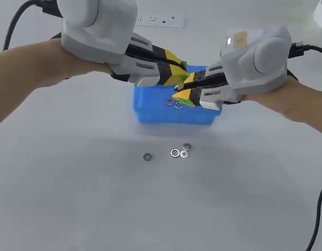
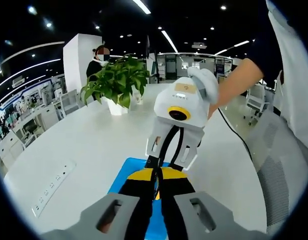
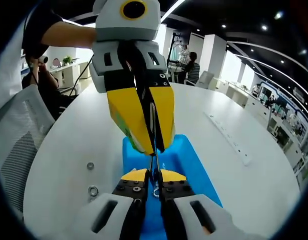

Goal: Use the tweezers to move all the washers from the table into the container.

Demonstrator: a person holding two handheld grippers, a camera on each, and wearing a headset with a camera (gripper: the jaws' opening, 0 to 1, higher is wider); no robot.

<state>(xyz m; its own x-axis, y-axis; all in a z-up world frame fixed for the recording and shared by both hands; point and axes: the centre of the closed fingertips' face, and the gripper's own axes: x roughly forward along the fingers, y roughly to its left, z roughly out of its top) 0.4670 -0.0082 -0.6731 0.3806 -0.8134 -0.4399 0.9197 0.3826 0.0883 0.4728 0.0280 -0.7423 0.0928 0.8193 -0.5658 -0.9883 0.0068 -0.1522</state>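
Over the blue container (image 1: 150,114) my two grippers meet nose to nose. Thin metal tweezers (image 3: 153,150) run between the left gripper's (image 3: 152,145) yellow jaws and the right gripper's (image 3: 154,176) jaws, and both look shut on them. In the head view the left gripper (image 1: 181,78) comes from the upper left and the right gripper (image 1: 177,97) from the right. A couple of washers (image 1: 174,104) lie inside the container. Several washers (image 1: 175,152) lie on the white table just in front of it, with one washer (image 1: 147,156) apart to the left.
A white power strip (image 1: 159,21) lies at the table's far edge behind the container. Cables trail from both grippers. A potted plant (image 2: 116,85) stands further along the table (image 1: 71,198), and office chairs stand beside it.
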